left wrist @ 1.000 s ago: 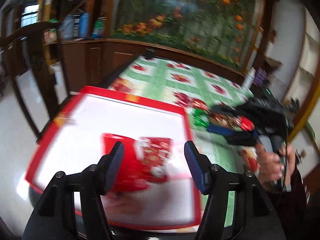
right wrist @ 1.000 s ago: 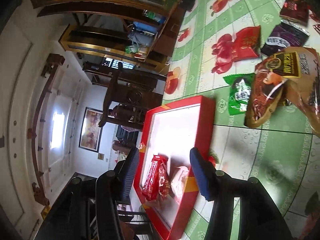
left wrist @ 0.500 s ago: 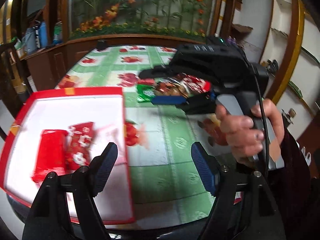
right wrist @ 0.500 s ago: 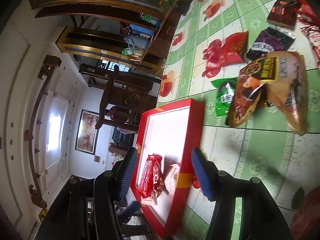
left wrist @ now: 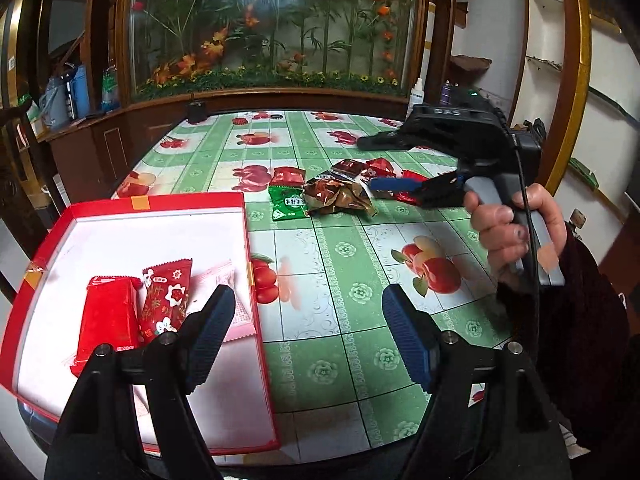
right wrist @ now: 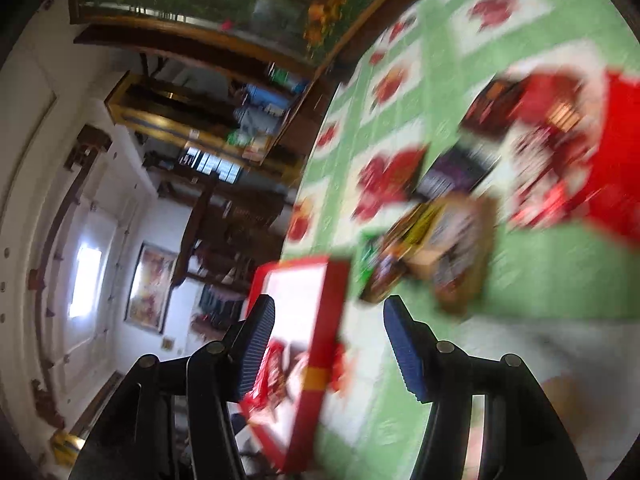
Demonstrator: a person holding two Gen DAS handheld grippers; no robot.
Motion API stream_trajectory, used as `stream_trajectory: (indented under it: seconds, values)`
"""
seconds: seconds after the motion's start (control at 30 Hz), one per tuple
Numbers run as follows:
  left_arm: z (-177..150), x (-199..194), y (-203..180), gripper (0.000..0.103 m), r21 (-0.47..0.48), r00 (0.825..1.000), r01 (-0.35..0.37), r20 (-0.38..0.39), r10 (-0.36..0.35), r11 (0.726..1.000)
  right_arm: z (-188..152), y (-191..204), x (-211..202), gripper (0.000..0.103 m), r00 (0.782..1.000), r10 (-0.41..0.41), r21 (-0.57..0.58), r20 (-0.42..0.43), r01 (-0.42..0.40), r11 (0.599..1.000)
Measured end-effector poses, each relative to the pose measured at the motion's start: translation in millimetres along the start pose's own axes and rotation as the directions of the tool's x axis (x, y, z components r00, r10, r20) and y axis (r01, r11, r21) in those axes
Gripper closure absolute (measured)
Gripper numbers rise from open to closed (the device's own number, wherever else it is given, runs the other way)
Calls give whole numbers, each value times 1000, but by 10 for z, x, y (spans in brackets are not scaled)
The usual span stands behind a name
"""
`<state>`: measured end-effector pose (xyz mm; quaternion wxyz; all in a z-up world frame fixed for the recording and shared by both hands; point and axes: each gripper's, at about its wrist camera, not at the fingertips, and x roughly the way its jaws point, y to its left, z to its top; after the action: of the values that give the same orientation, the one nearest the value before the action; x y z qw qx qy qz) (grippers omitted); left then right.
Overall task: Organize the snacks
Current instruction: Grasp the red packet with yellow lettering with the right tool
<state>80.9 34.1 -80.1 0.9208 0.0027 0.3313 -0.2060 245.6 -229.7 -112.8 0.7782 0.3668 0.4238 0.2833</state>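
Inside the red tray [left wrist: 160, 206], toward its near end, lay three snack packets side by side: a plain red packet [left wrist: 106, 322], a red flowered packet [left wrist: 166, 298] touching it, and a pale pink packet [left wrist: 224, 280] nearest the tray's right wall. Beyond the tray's far right corner, on the green fruit-patterned tablecloth [left wrist: 344, 264], sat the loose pile: a green packet [left wrist: 289, 203], a crumpled brown bag [left wrist: 340, 198], small red and dark packets behind. Just off the tray's right wall hovered the left gripper [left wrist: 308, 336], jaws spread, nothing between. Over the far side of the pile reached the right gripper [left wrist: 394, 183], gripped by a hand [left wrist: 516, 232]; in its own blurred view [right wrist: 328, 344], jaws apart and empty.
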Motion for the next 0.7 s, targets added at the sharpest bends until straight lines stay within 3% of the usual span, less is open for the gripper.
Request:
stream_trajectory:
  seconds: [0.13,0.23,0.33,0.4,0.47,0.67,0.7]
  values:
    - [0,40,7,27,5,999,38,-6,-38,999,192,-62,-201,43,987,-133,-40,88,137,990]
    - [-14,72,-1,27,6,998,65,-14,-65,998,367,27,-70,42,978,-196,-62,75,200,978]
    - [-31,101,8,27,-10,996,87,-26,-87,996,512,209,287,42,966,-256,-160,47,260,952]
    - [-38,106,17,27,-21,994,101,-33,-102,995,593,350,644,42,907,-417,-239,60,418,876]
    - [-46,94,38,27,-38,993,107,-39,-109,994,649,411,1022,42,852,-519,-306,65,512,803]
    - [-46,47,90,27,-68,992,112,-52,-116,991,662,414,1632,53,786,-613,-373,79,594,713]
    - [-45,39,96,27,-71,992,108,-51,-111,992,645,407,1668,55,766,-637,-385,93,617,686]
